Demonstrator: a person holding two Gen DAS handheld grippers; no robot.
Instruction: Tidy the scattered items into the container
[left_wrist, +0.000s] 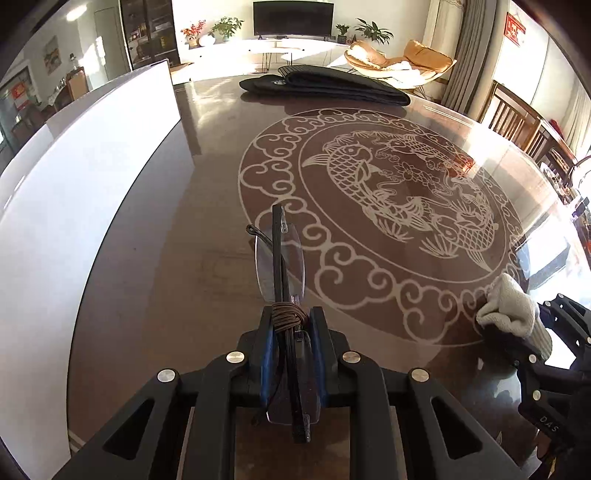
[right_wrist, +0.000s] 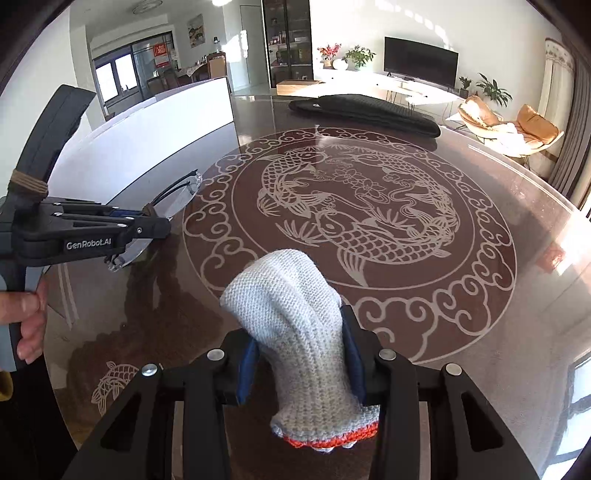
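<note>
My left gripper (left_wrist: 291, 325) is shut on a pair of rimless glasses (left_wrist: 279, 258) with a brown cord wound round them, held above the table. It also shows in the right wrist view (right_wrist: 159, 221), with the glasses (right_wrist: 173, 201) pointing toward the white container (right_wrist: 155, 125). My right gripper (right_wrist: 299, 350) is shut on a white knitted glove (right_wrist: 291, 306) with an orange cuff, held above the table. The glove (left_wrist: 513, 310) and right gripper show at the right edge of the left wrist view. The white container (left_wrist: 74, 192) stands close on the left.
The round brown glass table (left_wrist: 369, 206) has a white fish pattern. A black folded fabric item (left_wrist: 332, 85) lies at its far side, also in the right wrist view (right_wrist: 369, 110). Wooden chairs (left_wrist: 517, 122) stand at the right edge.
</note>
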